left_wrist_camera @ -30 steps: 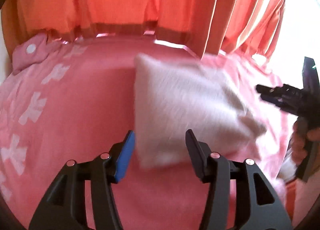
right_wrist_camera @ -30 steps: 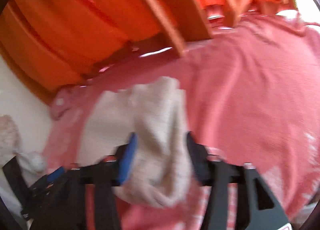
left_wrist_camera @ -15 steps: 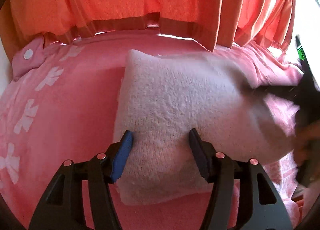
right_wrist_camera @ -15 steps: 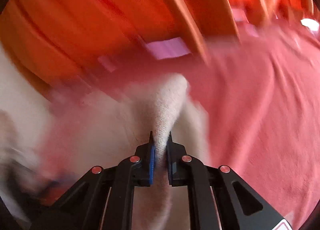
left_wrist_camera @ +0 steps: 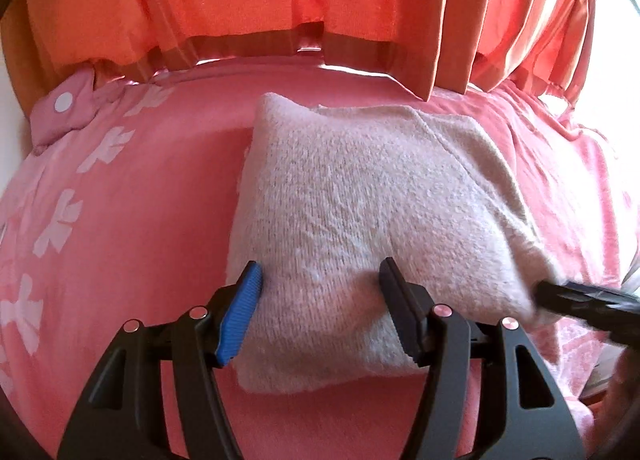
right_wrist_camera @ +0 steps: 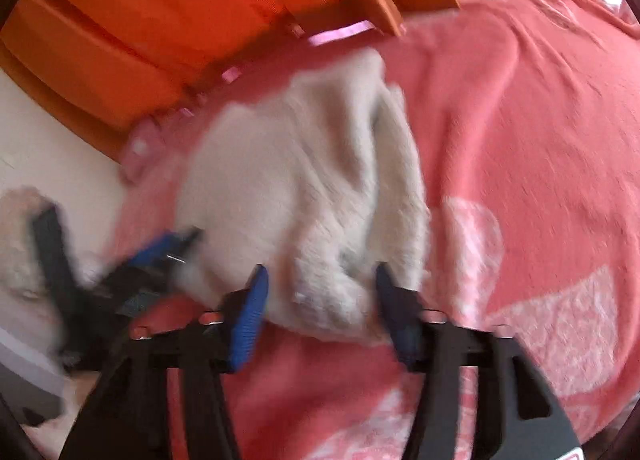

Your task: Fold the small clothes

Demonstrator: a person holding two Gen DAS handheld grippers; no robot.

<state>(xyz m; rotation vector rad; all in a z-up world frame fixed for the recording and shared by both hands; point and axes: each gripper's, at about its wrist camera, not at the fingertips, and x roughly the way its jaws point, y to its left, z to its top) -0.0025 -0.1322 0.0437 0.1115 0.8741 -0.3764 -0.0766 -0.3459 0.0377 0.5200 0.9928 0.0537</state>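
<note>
A folded cream knitted garment [left_wrist_camera: 360, 220] lies on the pink bedspread [left_wrist_camera: 140, 220]. My left gripper [left_wrist_camera: 320, 284] is open, its fingers straddling the garment's near edge from above. In the right wrist view the same garment [right_wrist_camera: 304, 188] lies bunched, and my right gripper [right_wrist_camera: 318, 284] is open with its fingers either side of the garment's near corner. The right gripper also shows at the right edge of the left wrist view [left_wrist_camera: 580, 300], at the garment's right corner. The left gripper shows blurred at the left in the right wrist view [right_wrist_camera: 160, 256].
Orange curtains [left_wrist_camera: 280, 0] hang along the far side of the bed. A pink polka-dot cloth [left_wrist_camera: 64, 112] lies at the far left corner. A white wall [right_wrist_camera: 48, 148] borders the bed on the left.
My right gripper, shut on a raised fold of the garment half a second ago, has opened and the fold has dropped. My left gripper has stayed open over the near edge.
</note>
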